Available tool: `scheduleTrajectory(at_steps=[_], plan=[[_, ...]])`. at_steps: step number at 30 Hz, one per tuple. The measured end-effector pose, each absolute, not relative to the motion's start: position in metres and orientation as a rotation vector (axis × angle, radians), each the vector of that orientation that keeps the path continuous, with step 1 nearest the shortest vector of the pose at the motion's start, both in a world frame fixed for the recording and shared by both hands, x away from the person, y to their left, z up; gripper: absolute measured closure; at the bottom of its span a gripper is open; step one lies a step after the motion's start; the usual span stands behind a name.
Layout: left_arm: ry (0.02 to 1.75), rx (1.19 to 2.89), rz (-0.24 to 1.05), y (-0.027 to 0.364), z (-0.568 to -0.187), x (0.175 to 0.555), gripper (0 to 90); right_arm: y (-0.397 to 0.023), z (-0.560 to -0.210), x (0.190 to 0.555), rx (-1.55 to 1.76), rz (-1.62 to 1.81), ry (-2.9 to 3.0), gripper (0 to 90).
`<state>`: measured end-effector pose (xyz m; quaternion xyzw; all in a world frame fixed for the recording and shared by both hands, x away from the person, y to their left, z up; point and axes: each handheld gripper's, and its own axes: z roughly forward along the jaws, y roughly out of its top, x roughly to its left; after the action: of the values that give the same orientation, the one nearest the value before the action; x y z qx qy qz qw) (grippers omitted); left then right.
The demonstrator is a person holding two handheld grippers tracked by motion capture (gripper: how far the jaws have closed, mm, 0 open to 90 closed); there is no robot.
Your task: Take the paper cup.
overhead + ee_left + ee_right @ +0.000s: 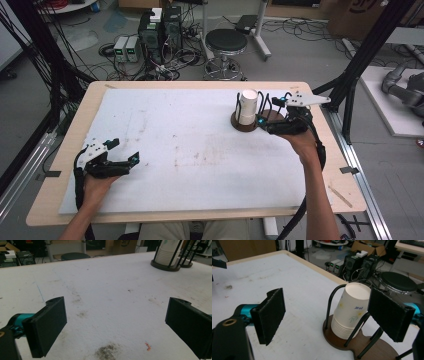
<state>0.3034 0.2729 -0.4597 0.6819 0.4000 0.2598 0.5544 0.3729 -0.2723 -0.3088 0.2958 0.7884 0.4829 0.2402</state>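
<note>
A stack of paper cups (350,312) stands in a wire holder (352,340) on the table (175,145); the right gripper (332,315) hovers just above and beside it, jaws spread, holding nothing. The left gripper (115,325) rests well apart, jaws spread too.

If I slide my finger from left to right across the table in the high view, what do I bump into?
Left gripper → stack of paper cups in its wire-post holder → right gripper.

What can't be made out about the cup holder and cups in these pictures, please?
- Cup stack: the exact count, its rims too tightly packed in the right gripper view and too small in the high view.
- Wooden holder base: its near end, cut off by the bottom edge there.
- Holder's second ring: hidden behind the right gripper in the high view.
</note>
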Motion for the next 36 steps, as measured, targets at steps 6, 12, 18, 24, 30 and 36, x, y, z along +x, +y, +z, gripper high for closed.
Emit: scheduleTrajectory(at_steps=[6,12,18,24,30,36], plan=[[0.943,1.611,0.610,0.273,-0.460,0.303,3.7,-0.268,-0.297,0.388,0.799,1.276,2.201,14.7],[0.944,1.614,0.611,0.273,-0.460,0.303,3.7,-0.264,-0.289,0.403,0.776,1.210,2.261,14.7],[0.942,1.621,0.614,0.273,-0.460,0.304,3.6,-0.264,-0.283,0.418,0.735,1.165,2.321,14.7],[0.941,1.630,0.617,0.272,-0.459,0.304,3.7,-0.267,-0.276,0.434,0.718,1.121,2.376,14.8],[0.942,1.641,0.619,0.270,-0.459,0.304,3.7,-0.262,-0.269,0.455,0.700,1.053,2.471,14.8],[0.940,1.642,0.620,0.270,-0.459,0.304,3.6,-0.254,-0.270,0.476,0.678,0.977,2.531,14.8]])
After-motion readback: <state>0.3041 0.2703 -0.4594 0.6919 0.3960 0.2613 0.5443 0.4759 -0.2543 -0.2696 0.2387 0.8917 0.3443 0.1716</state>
